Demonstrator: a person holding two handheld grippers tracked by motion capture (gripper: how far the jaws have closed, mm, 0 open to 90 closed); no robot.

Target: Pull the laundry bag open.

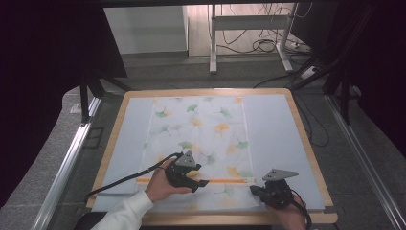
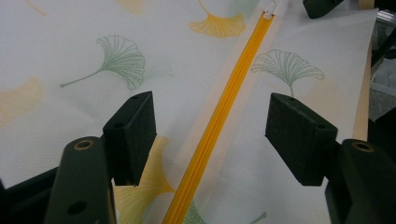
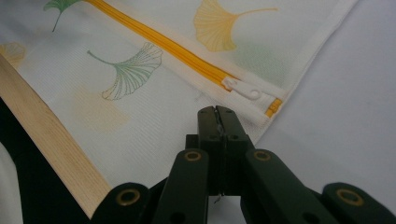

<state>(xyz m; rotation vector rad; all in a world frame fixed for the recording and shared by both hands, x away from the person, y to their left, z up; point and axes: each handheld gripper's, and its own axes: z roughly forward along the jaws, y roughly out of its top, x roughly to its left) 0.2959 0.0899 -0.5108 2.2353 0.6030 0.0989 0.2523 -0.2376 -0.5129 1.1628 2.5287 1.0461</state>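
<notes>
Left gripper [image 2: 212, 135] held apart, zipper [image 2: 219, 116] running between its jaws, untouched. Right gripper [image 3: 217, 114] pressed together, apparently pinching the bag [image 3: 140, 116] edge just short of the pull [image 3: 243, 89].

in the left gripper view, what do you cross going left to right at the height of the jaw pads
left black jaw pad → white mesh bag with its ginkgo leaf print → yellow zipper → more of the bag → right black jaw pad → wooden table edge
</notes>
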